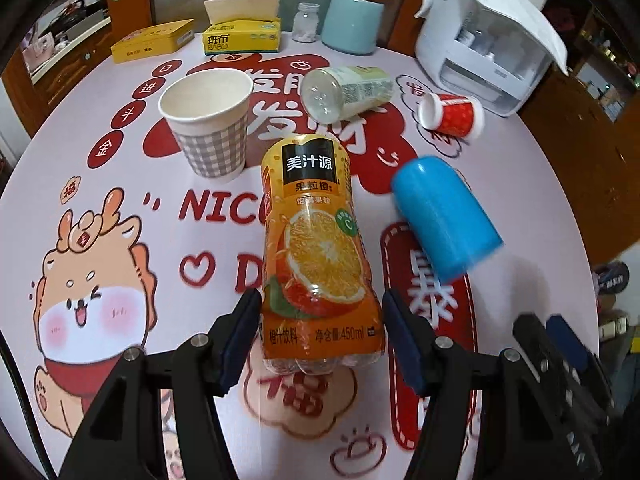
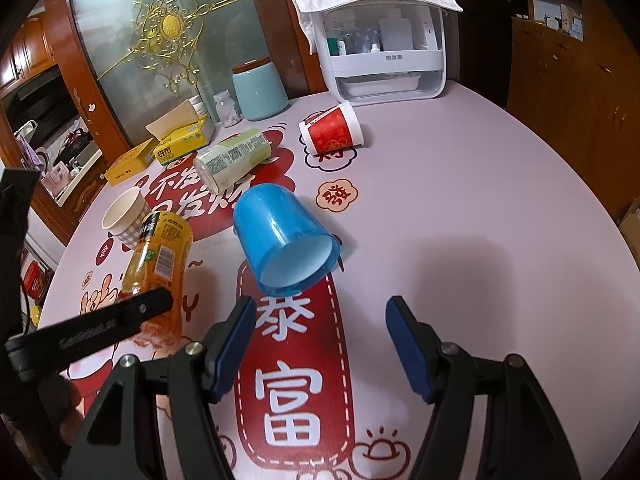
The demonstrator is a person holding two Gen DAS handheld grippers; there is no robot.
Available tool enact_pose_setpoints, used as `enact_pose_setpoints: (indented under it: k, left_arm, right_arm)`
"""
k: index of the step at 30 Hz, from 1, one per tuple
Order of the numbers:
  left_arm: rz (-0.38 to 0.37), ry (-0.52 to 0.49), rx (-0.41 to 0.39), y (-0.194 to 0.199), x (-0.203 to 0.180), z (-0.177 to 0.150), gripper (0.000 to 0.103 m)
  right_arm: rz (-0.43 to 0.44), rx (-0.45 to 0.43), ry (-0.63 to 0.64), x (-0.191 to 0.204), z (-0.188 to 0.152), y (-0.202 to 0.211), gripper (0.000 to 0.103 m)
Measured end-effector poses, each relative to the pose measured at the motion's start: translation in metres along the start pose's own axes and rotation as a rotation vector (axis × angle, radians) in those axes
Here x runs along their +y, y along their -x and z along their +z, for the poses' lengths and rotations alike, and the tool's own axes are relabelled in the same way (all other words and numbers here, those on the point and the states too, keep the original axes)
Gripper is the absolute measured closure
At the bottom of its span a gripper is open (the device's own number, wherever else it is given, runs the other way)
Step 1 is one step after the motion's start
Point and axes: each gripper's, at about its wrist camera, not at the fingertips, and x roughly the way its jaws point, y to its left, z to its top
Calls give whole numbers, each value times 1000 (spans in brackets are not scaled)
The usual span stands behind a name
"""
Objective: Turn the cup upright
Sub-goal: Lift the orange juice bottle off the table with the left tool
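Observation:
A blue plastic cup [image 2: 282, 236] lies on its side on the table, its open mouth facing my right gripper; it also shows in the left wrist view [image 1: 444, 216]. My right gripper [image 2: 320, 344] is open and empty, just short of the cup's mouth. My left gripper [image 1: 320, 340] is open, its pads on either side of the bottom end of an orange juice bottle [image 1: 316, 248] that lies on the table. Whether the pads touch the bottle I cannot tell. A red paper cup [image 2: 332, 128] lies on its side farther back. A checked paper cup [image 1: 208, 120] stands upright.
A white-labelled bottle [image 2: 232, 160] lies on its side near the table's middle. At the back stand a white organiser box [image 2: 384, 56], a pale blue canister [image 2: 260, 88], a small glass jar [image 2: 228, 110], a tissue box [image 1: 242, 36] and a yellow tin [image 1: 152, 40]. The round table's edge [image 2: 600, 200] curves at right.

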Motion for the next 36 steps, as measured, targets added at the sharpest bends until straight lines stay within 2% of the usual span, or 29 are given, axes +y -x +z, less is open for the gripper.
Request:
enact_pose_setpoints:
  k: [11,22,36]
  left_arm:
    - [-46,-34,-8,41,5,-48,42]
    - [-79,-24,63,36,-4,-100,42]
    - [-87,-71,86,41,-14,-135,41]
  right_arm:
    - [14,17,6,-2,-21,23,36]
    - [32,34,30,4,-40,42,36]
    - [43,73,40,3,-63,52,35]
